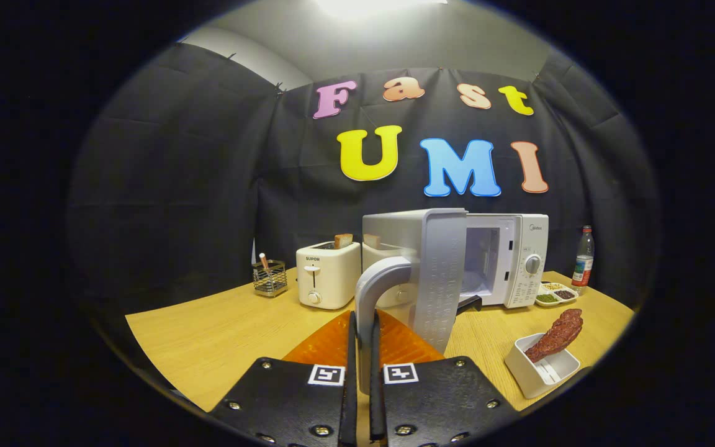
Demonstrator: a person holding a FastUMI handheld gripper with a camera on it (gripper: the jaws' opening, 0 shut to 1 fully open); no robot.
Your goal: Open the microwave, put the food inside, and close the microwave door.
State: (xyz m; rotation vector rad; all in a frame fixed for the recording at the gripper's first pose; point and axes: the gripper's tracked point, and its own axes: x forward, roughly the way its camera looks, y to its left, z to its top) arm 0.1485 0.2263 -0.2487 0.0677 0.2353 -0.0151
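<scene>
The white microwave (512,261) stands at the back of the wooden table (208,335). Its door (441,279) is swung wide open toward me, showing the empty cavity (481,257). The door's grey curved handle (373,298) runs down between my fingers. My gripper (365,366) is shut on that handle, both fingers pressing its lower part. A brown piece of food (557,335) lies in a white rectangular dish (540,369) on the table, to the right of the fingers and in front of the microwave.
A white toaster (328,273) with bread in it stands left of the door, a second one partly hidden behind the handle. A wire holder (269,277) sits further left. A small tray of seasonings (555,294) and a bottle (583,261) stand right of the microwave.
</scene>
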